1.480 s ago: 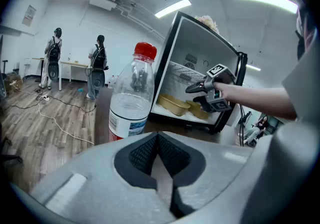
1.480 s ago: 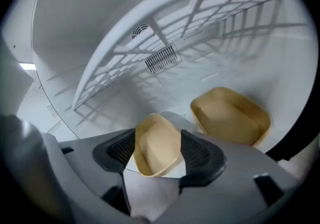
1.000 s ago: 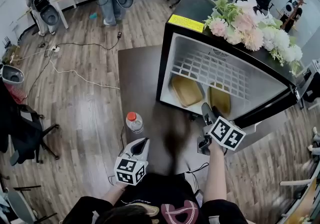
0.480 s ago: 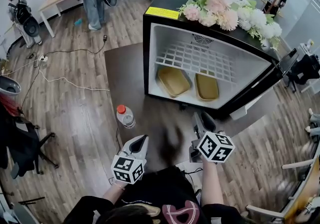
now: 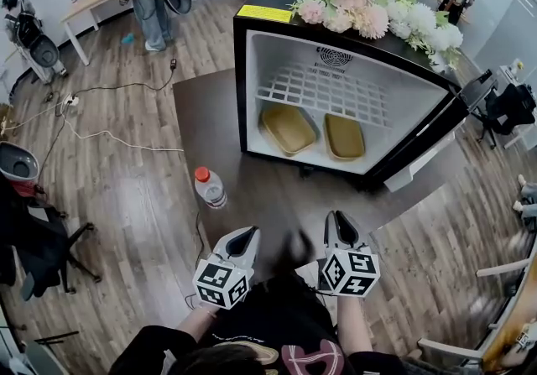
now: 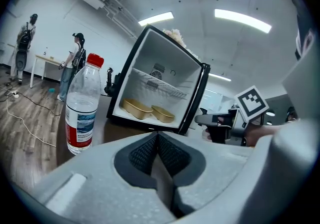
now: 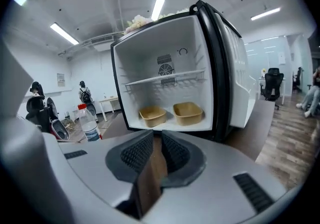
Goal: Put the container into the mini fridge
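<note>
Two tan containers (image 5: pixel 288 129) lay side by side on the floor of the open mini fridge (image 5: pixel 241 88); the left gripper (image 5: pixel 244 238) held its jaws together, empty, while the right gripper (image 5: pixel 336 225) had just been closing, its jaws a slit apart with nothing between them.

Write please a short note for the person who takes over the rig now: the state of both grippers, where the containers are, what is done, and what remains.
Left gripper: jaws together, empty.
Right gripper: empty. Its jaws have just been closing, and only a narrow gap shows, with nothing in it.
Things: two tan containers sit side by side on the floor of the mini fridge, under the wire shelf. A water bottle stands on the table, left of the fridge.
Done: the containers are inside, and none shows outside.
Left: the fridge door stands open. Closing it is probably all that remains, if wanted.
</note>
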A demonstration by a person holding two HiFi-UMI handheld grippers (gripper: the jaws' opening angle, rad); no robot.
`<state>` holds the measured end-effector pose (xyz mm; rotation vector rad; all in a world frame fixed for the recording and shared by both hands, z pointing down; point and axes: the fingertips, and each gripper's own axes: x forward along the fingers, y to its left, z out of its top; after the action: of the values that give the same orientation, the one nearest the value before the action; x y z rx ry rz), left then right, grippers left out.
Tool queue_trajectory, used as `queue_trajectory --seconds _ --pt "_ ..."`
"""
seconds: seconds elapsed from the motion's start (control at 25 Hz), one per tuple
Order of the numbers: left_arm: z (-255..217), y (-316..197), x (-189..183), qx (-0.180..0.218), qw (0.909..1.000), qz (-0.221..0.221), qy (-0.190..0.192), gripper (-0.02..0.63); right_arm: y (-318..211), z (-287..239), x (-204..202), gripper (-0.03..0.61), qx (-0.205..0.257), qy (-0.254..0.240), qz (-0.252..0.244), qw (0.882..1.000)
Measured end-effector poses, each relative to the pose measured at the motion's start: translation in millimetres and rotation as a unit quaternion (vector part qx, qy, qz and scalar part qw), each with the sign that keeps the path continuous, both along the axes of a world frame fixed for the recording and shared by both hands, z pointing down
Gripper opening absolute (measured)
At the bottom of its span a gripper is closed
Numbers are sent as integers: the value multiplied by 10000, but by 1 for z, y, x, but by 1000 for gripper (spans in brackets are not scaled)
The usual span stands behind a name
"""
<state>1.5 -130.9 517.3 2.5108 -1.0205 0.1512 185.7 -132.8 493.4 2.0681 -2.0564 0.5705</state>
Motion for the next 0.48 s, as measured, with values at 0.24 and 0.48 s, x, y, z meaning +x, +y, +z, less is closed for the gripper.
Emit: queue_trajectory --seconds 0.24,0.48 --pt "5 6 7 6 9999 63 -82 8 29 25 -10 42 74 -237 78 9997" --pt "5 10 19 35 9998 155 -80 8 45 41 -16 9 117 -458 118 9988"
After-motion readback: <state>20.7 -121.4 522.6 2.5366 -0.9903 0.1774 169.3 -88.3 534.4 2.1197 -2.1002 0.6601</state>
